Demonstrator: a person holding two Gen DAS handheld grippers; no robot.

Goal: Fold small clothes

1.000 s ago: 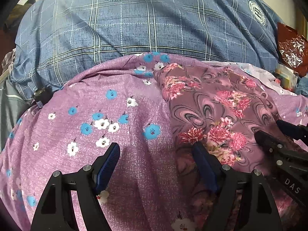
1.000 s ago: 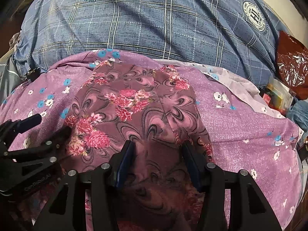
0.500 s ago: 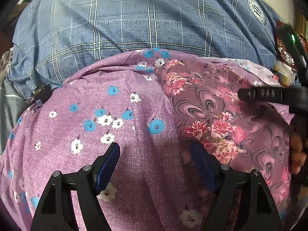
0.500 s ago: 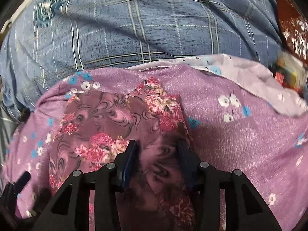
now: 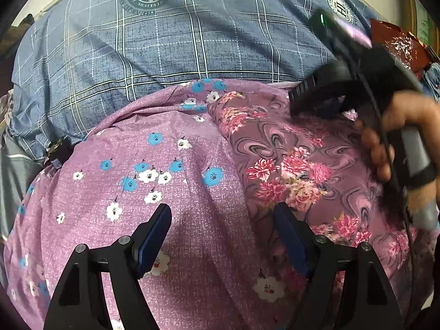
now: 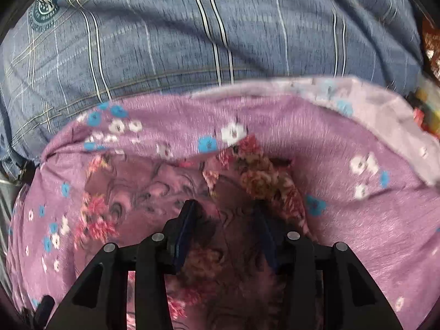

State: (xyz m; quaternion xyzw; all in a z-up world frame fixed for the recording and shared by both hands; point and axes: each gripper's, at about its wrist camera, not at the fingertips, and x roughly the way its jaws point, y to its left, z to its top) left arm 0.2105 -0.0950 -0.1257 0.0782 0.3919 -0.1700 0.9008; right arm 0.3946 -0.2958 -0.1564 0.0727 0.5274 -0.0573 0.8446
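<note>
A small mauve garment with pink flowers [image 5: 288, 159] lies on a purple bedsheet printed with blue and white blossoms [image 5: 137, 165]. My left gripper [image 5: 222, 211] hangs open just over the sheet, its right finger at the garment's left edge and nothing between its pads. My right gripper [image 6: 224, 209] is shut on a bunched fold of the garment [image 6: 261, 176], which rises between its fingers. In the left wrist view the right gripper [image 5: 310, 101] shows blurred over the garment's far end, with a hand [image 5: 385, 143] on its handle.
A blue plaid quilt [image 5: 192, 41] bulges along the far side of the sheet, also seen in the right wrist view as the quilt [image 6: 220, 27]. A red foil bag [image 5: 398, 44] and small clutter sit at the far right. The sheet's pale underside [image 6: 385, 115] is turned up there.
My right gripper has carried the garment's near end across toward the far edge, doubling the cloth over itself. The left gripper has drifted slightly and stays open.
</note>
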